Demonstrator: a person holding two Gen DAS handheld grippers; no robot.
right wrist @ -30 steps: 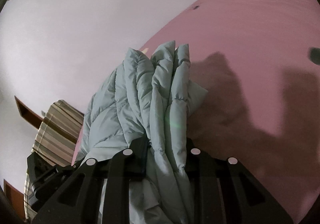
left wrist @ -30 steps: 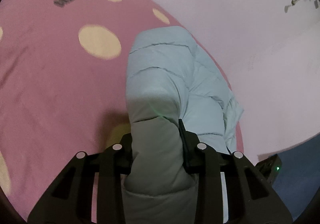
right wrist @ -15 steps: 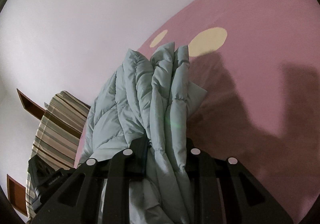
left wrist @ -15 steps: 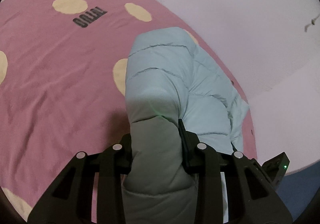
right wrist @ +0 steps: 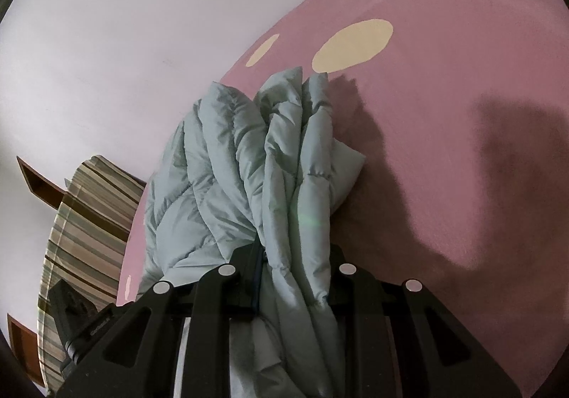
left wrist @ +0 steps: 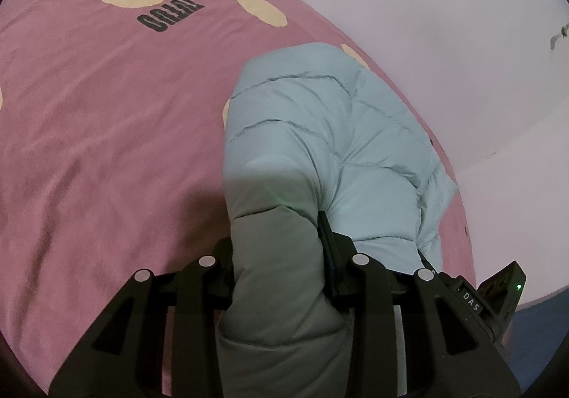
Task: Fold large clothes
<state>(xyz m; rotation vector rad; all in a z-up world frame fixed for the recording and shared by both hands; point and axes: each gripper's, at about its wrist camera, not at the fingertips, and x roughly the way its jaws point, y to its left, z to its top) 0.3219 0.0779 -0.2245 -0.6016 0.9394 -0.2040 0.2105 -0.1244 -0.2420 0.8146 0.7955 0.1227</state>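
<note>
Two grippers, one garment. Left gripper (left wrist: 279,255): jaws clamped on a thick rounded roll of a pale blue-green quilted puffer jacket (left wrist: 320,134), which bulges forward from between the fingers and hangs above a pink bedspread (left wrist: 89,120) with cream dots and dark lettering. Grip sits on a padded fold, probably so the bulky fill does not slip while the piece is carried. Right gripper (right wrist: 288,270): jaws closed on several gathered layers of the same puffer jacket (right wrist: 249,156), pleats standing upright between the fingers. Bunched edges suggest both ends are held together so one half can be laid over the other.

Location of garment: lifted, suspended between the two grippers near the bed's wall-side edge; whether any part touches the bedspread cannot be told.

Left wrist view only: the lettering, a white wall (left wrist: 426,6) behind, blue floor at the lower right, and the smooth outer face of the roll. Right wrist view only: a striped cloth (right wrist: 81,220) beside the bed, brown wooden shelves (right wrist: 35,181) on the wall, stacked layer edges, and dark shadows cast on the bedspread.
</note>
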